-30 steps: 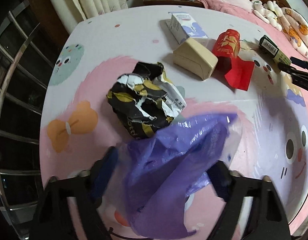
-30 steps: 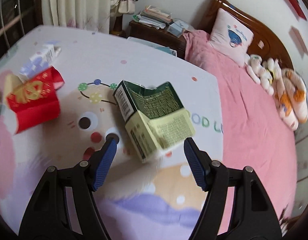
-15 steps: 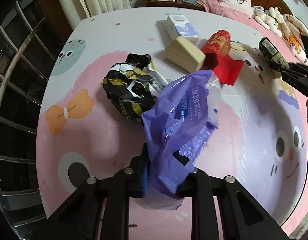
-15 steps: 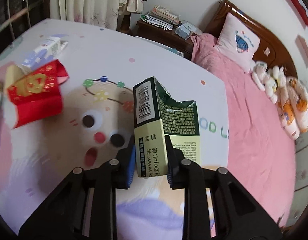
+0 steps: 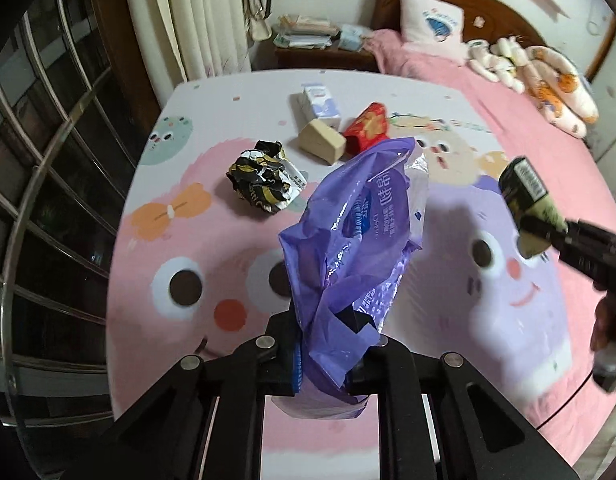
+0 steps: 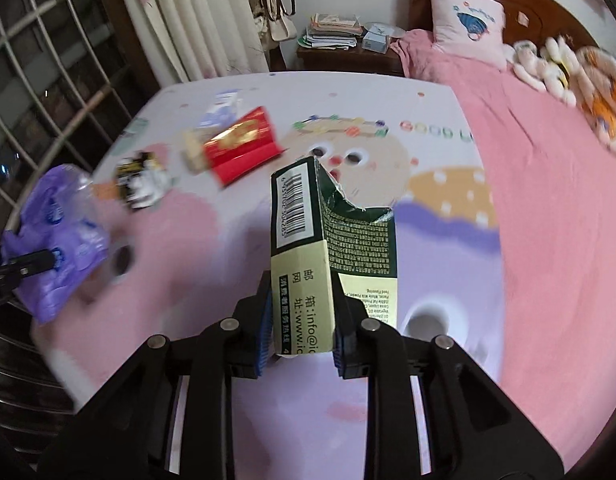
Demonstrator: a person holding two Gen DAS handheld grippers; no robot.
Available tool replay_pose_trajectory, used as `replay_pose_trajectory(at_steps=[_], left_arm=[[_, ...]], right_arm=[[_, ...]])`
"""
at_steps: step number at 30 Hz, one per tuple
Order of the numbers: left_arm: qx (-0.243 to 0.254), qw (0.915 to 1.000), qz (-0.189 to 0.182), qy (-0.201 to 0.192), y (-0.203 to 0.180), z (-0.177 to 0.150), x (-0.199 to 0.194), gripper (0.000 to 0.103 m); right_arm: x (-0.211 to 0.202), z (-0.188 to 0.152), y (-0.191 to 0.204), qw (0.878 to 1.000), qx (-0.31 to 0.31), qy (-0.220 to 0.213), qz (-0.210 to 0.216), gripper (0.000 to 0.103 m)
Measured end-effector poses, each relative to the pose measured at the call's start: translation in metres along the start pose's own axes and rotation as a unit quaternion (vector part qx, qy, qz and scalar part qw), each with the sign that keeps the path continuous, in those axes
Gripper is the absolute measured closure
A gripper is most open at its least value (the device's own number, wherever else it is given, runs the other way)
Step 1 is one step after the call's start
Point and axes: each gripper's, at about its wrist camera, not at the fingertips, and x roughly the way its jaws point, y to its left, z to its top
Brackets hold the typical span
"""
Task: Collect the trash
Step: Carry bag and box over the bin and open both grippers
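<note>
Gripping a crinkly purple plastic bag [image 5: 350, 256] in your left tongs [image 5: 322, 364], you are holding it up above the worktop [image 5: 243, 280], whose cover is a glossy pastel cartoon print; the jaws are closing on bunched film. Your right tongs [image 6: 301, 322] are pinching one torn green-and-cream cardboard carton [image 6: 328, 248] by its narrow sides, clear of the surface. Four pieces of trash are lying on the worktop: one crumpled black-and-gold wrapper [image 5: 263, 182], one tan wedge-shaped box [image 5: 322, 143], one shiny red packet [image 5: 368, 124], one white-and-blue carton [image 5: 320, 104].
</note>
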Motion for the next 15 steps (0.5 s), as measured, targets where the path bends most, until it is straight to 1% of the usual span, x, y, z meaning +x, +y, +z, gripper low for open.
replay_pose_trajectory(at_steps=[4, 7, 11, 14, 15], left_arm=[[0.018, 0.9996, -0.008, -0.018, 0.003, -0.034, -0.044, 0.09], [0.032, 0.9988, -0.021, -0.03, 0.009, -0.068, -0.075, 0.09], [0.061, 0.9968, -0.041, -0.031, 0.016, -0.112, -0.097, 0.09], [0.087, 0.9945, -0.054, -0.022, 0.019, -0.146, -0.103, 0.09], [0.091, 0.994, -0.058, -0.018, 0.021, -0.153, -0.102, 0.09]], right_arm=[[-0.045, -0.043, 0.036, 0.999, 0.031, -0.012, 0.014, 0.082], [-0.075, -0.081, 0.066, 0.998, 0.05, -0.02, 0.023, 0.082], [-0.104, -0.132, 0.102, 0.997, 0.069, -0.023, 0.029, 0.082], [-0.121, -0.171, 0.125, 0.996, 0.08, -0.024, 0.025, 0.082], [-0.125, -0.184, 0.131, 0.996, 0.085, -0.023, 0.024, 0.082]])
